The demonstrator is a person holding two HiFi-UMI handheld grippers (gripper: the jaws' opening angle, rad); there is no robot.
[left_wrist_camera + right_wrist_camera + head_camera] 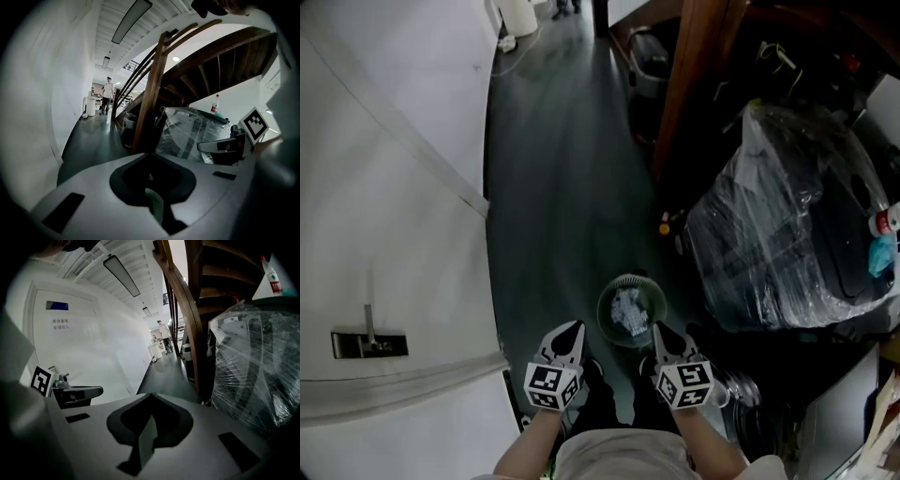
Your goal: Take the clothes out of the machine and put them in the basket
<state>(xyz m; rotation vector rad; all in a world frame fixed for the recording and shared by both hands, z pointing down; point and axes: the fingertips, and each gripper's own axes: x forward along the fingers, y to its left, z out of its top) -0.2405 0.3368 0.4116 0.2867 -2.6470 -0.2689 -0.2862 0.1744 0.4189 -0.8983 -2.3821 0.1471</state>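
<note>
A small round basket [604, 298] stands on the dark floor just beyond my two grippers, with pale crumpled cloth [628, 307] inside it. My left gripper [575, 326] and right gripper [656, 328] hang side by side above the floor near it, both shut with nothing between the jaws. In the left gripper view the jaws [150, 154] meet at a point, and the right gripper view shows the same [151, 394]. To the right stands a bulky machine wrapped in clear plastic [778, 234], also seen in both gripper views [187, 131] [253, 366]. No opening of it shows.
A white door [384, 234] with a metal handle [367, 342] fills the left. A wooden stair post [689, 84] stands beside the wrapped machine. A bottle [883, 221] rests on top of the machine. A person [108, 93] stands far down the corridor.
</note>
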